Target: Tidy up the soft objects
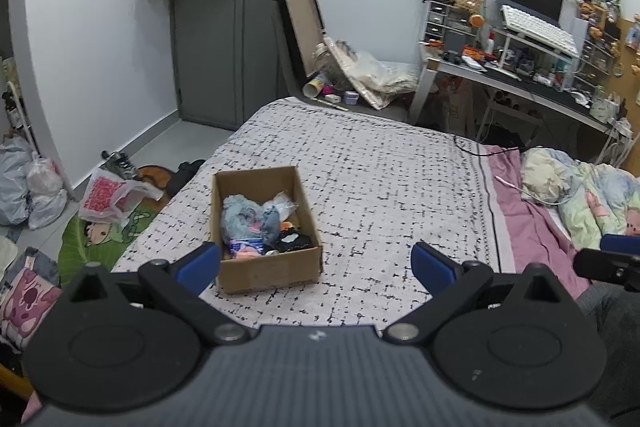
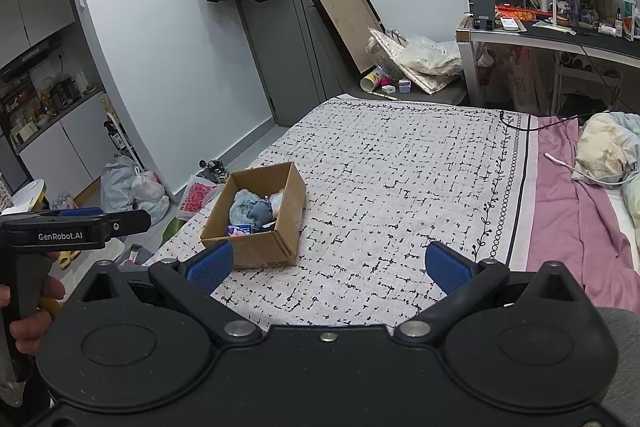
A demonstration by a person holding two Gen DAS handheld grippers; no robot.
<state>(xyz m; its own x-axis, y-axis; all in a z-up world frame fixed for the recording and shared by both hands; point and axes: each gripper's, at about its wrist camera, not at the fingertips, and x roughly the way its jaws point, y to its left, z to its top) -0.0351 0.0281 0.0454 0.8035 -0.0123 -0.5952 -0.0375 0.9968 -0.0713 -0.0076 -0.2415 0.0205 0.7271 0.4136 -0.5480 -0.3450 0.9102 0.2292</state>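
Note:
An open cardboard box [image 1: 272,273] stands on the patterned bedspread [image 1: 380,187]. It holds a blue-grey soft toy [image 1: 244,217], a white plastic-wrapped item, a black item and small pink and blue things. My left gripper [image 1: 316,263] is open and empty, just in front of the box. In the right wrist view the box [image 2: 264,251] with the soft toy [image 2: 250,209] lies ahead to the left. My right gripper [image 2: 328,265] is open and empty over the bedspread [image 2: 400,167]. The left gripper's side [image 2: 76,227] shows at the left edge.
A pink sheet [image 1: 528,227] and crumpled quilt [image 1: 592,195] lie at the right. Plastic bags [image 1: 108,195] and shoes clutter the floor left of the bed. A cluttered desk [image 1: 520,83] stands at the back right, a grey door [image 1: 224,27] at the back.

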